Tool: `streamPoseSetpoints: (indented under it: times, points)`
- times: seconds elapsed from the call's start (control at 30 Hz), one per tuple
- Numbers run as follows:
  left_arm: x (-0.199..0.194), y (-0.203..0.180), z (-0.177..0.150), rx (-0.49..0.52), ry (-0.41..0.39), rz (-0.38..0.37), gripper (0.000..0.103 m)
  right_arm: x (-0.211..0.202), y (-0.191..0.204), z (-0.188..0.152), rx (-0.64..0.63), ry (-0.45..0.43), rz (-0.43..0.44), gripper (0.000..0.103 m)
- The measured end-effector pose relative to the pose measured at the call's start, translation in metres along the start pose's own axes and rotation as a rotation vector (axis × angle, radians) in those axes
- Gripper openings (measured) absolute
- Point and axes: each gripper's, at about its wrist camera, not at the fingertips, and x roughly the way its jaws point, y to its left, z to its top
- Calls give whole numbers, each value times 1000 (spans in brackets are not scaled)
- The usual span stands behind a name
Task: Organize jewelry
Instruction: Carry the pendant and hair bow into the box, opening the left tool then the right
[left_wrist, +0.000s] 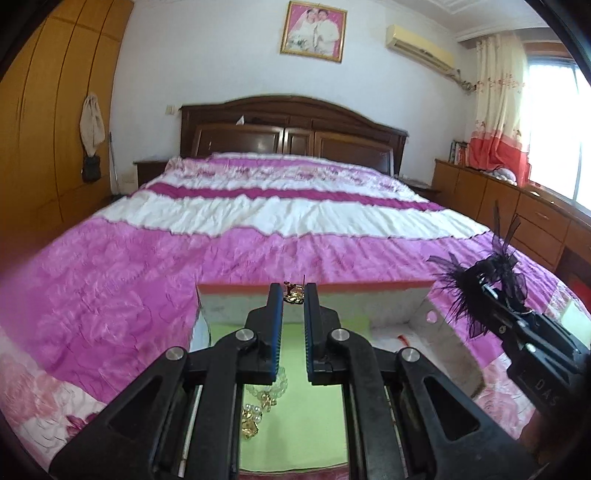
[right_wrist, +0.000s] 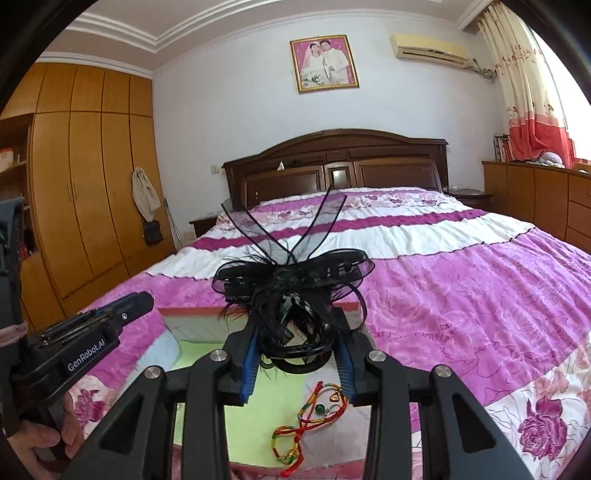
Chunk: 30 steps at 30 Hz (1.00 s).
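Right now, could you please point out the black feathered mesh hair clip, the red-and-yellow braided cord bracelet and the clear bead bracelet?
black feathered mesh hair clip (right_wrist: 291, 275): right wrist view, feathered centre.
red-and-yellow braided cord bracelet (right_wrist: 295, 430): right wrist view, knotted middle.
clear bead bracelet (left_wrist: 280, 386): left wrist view, visible beads.

Both wrist views low, facing headboard (left_wrist: 291, 125).

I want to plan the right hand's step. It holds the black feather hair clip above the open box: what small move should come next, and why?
Probably lower the right tool a little and set the black feather hair clip into the box. The clip is clamped between its fingers, just above the green compartment, and the cord bracelets already lie in the next one.
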Motion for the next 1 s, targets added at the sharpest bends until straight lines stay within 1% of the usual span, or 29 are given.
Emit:
streamPoseSetpoints:
  times: [0.13,0.3,0.53,0.73,0.87,0.93,1.0]
  points:
    - [17,4,-13,-20,54,8,3,16,-3,-10,3,41,-10,38]
    - [31,1,-27,-11,116,9,3,37,-2,-25,-14,112,-27,38]
    - [50,0,-44,-18,226,9,3,55,-6,-38,-7,194,-39,38]
    - [55,3,-50,-37,271,5,3,63,-10,-44,12,248,-46,38]
    - [57,4,-53,-48,291,12,3,63,-10,-45,15,252,-52,39]
    - [57,5,-54,-53,298,10,4,63,-10,-46,14,255,-56,41]
    - [58,6,-54,-60,304,10,7,63,-10,-45,15,259,-56,50]
